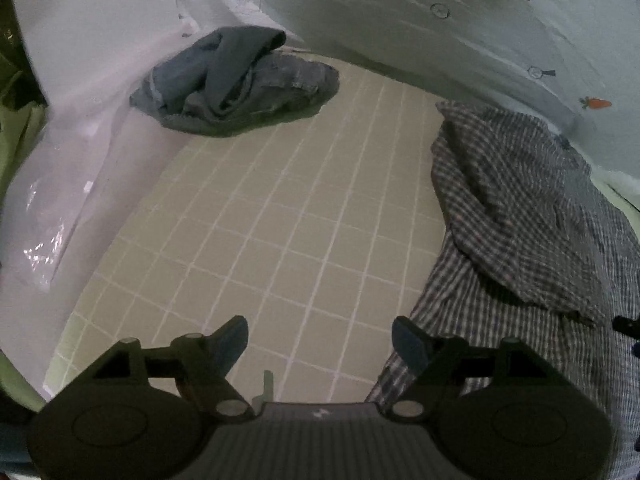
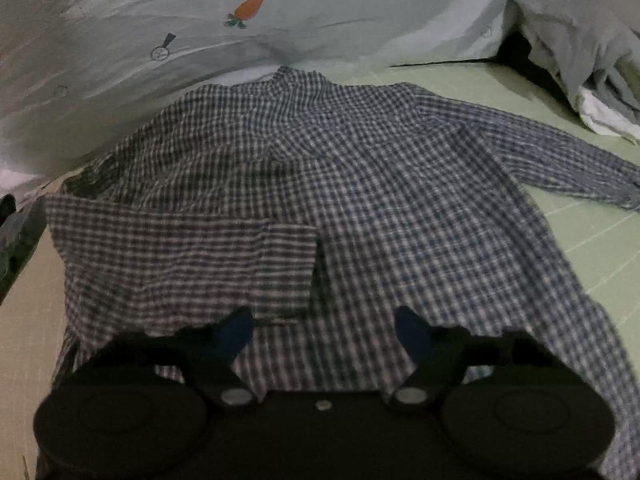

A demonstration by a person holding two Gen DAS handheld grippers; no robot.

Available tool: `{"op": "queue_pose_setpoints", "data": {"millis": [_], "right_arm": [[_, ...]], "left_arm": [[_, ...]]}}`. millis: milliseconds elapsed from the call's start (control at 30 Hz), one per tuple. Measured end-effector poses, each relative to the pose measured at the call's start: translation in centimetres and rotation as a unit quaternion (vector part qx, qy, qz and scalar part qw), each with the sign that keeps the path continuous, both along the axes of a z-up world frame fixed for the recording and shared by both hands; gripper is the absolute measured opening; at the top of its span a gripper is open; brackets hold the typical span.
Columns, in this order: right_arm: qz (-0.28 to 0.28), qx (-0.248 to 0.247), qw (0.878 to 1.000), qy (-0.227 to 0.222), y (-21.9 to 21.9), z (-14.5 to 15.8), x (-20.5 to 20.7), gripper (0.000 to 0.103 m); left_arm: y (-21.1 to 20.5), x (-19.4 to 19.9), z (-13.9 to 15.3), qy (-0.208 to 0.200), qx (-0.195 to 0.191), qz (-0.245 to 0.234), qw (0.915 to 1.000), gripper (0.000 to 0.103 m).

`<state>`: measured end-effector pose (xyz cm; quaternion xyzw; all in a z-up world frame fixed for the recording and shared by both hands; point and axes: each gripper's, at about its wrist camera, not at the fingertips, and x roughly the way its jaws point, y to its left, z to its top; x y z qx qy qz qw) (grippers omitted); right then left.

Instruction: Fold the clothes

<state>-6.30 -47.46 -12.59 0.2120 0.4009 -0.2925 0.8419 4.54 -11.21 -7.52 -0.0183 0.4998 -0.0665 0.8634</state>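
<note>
Left gripper (image 1: 320, 340): jaws spread, nothing between them, held over the bare grid mat (image 1: 280, 220). Right gripper (image 2: 324, 332): jaws apart, empty, poised above the checked shirt (image 2: 360, 184), which is spread across the mat's middle, one sleeve folded over the front, the other stretched toward the mat's edge. Risk noted: only one layer could be pinched, so the fold drags askew. Crumpled blue garment (image 1: 236, 88) is kept at the far corner.
</note>
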Motion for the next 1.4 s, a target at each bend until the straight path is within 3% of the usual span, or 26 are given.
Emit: {"op": "queue_pose_setpoints", "data": {"millis": [267,300,333,400,600,733,800,867,900,967,1000,1100,1133,1233,1400], "right_arm": [[0.042,0.045,0.998,-0.006,-2.1,-2.7,1.9,0.058],[0.049,0.051,0.997,-0.006,-2.6,-3.0,2.0,0.049],[0.059,0.055,0.997,-0.005,-2.9,-3.2,2.1,0.029],[0.087,0.048,0.995,-0.002,-3.4,-3.3,2.4,0.001],[0.169,-0.015,0.985,-0.038,-7.4,-0.2,1.6,0.0],[0.11,-0.081,0.988,-0.067,-14.8,3.5,0.0,0.0],[0.063,-0.09,0.991,-0.072,-18.8,4.6,-0.9,0.0],[0.04,-0.061,0.995,-0.072,-21.4,4.9,-1.3,0.0],[0.04,-0.046,0.995,-0.073,-21.4,4.8,-1.3,0.006],[0.053,-0.026,0.996,-0.074,-20.5,4.2,-1.3,0.035],[0.07,-0.028,0.995,-0.071,-19.1,3.7,-1.1,0.054],[0.111,-0.031,0.992,-0.049,-15.2,1.6,-0.2,0.067],[0.111,-0.024,0.993,-0.041,-14.4,0.8,0.3,0.082],[0.103,0.004,0.994,-0.038,-12.4,-0.9,0.5,0.098],[0.13,0.017,0.991,-0.031,-9.2,-1.6,1.5,0.103]], "left_arm": [[-3.2,-2.4,2.3,-0.022,0.016,0.024,0.9993,0.08],[-3.8,-2.7,2.4,-0.022,0.017,0.031,0.9991,0.08],[-4.4,-3.0,2.5,-0.022,0.018,0.039,0.9989,0.08],[-5.6,-3.6,2.8,-0.023,0.016,0.054,0.9982,0.08],[-9.0,-5.6,3.0,-0.031,0.01,0.095,0.995,0.08],[-10.2,-6.9,2.9,-0.04,0.0,0.124,0.9915,0.08],[-10.3,-7.6,2.6,-0.039,-0.002,0.139,0.9895,0.08],[-10.3,-8.0,2.4,-0.029,-0.004,0.156,0.9873,0.08],[-10.2,-8.1,2.3,-0.023,-0.004,0.165,0.9861,0.08],[-10.0,-8.1,2.2,-0.015,-0.004,0.177,0.984,0.08],[-10.0,-8.0,2.2,-0.016,0.0,0.177,0.984,0.081],[-10.5,-7.3,2.2,-0.02,0.018,0.171,0.985,0.085],[-10.6,-7.0,2.1,-0.02,0.023,0.168,0.9853,0.085],[-10.7,-6.0,2.0,-0.017,0.029,0.161,0.9864,0.087],[-10.7,-4.1,1.1,0.0,0.049,0.144,0.9883,0.087]]}}
